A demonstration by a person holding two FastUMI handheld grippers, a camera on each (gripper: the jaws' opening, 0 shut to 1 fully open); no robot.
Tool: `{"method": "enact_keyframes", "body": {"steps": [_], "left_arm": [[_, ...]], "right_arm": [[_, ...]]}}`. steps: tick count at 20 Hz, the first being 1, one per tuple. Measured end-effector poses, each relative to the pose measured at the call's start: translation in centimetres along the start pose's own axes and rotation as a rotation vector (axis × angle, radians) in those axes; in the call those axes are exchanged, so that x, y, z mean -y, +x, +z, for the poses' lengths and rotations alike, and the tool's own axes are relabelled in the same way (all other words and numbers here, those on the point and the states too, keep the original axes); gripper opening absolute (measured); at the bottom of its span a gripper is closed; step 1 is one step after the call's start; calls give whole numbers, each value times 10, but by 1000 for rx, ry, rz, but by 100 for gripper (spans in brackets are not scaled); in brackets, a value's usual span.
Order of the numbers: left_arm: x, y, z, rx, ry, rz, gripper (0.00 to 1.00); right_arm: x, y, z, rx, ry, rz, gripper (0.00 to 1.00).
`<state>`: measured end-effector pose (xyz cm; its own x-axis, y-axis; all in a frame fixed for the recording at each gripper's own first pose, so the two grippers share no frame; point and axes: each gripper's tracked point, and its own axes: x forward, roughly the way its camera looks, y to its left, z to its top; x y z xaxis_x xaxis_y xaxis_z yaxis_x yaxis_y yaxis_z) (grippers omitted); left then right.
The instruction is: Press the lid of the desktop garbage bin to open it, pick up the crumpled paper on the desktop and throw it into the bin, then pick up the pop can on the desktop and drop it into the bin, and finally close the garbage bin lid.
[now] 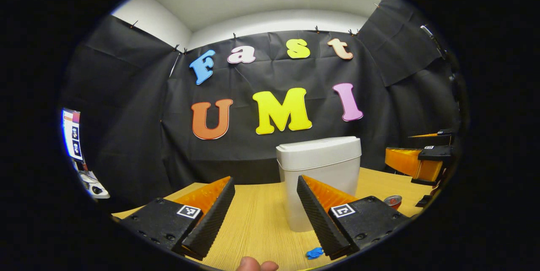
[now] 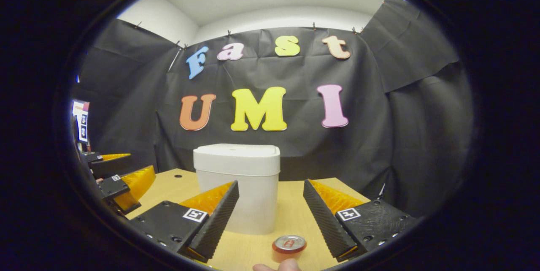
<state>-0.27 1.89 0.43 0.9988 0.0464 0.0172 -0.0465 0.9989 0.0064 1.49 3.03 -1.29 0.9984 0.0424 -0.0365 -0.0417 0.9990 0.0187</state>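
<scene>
The white desktop bin point(image 1: 319, 178) stands upright on the wooden table with its lid point(image 1: 319, 146) down. My left gripper point(image 1: 265, 216) is open in front of it, with nothing between the fingers. A small blue crumpled piece point(image 1: 314, 253) lies on the table just below the right finger. The red pop can point(image 1: 393, 201) stands to the right of the bin. In the right gripper view the bin point(image 2: 237, 186) is ahead and left of centre, and the can point(image 2: 289, 245) stands upright close in, between the fingers of my open right gripper point(image 2: 271, 216).
The wooden table point(image 1: 253, 220) ends at the black cloth wall behind the bin. The other gripper point(image 1: 417, 163) hovers at the right edge of the left gripper view, and the other gripper point(image 2: 122, 182) at the left of the right gripper view. A screen point(image 1: 71, 134) glows far left.
</scene>
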Motion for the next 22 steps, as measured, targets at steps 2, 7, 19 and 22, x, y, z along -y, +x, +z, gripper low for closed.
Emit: {"method": "enact_keyframes", "body": {"steps": [2,7,19,22], "left_arm": [[2,1,-2,-9,-8,-8,96],[4,8,-13,-35,-2,-12,96],[3,9,-18,-51,-4,-12,96],[9,9,-22,-66,2,-25,96]], "right_arm": [[0,0,3,7,-8,-4,96],[9,2,3,13,1,-21,95],[14,9,18,-6,-10,-3,92],[10,20,42,-5,-46,20,95]]}}
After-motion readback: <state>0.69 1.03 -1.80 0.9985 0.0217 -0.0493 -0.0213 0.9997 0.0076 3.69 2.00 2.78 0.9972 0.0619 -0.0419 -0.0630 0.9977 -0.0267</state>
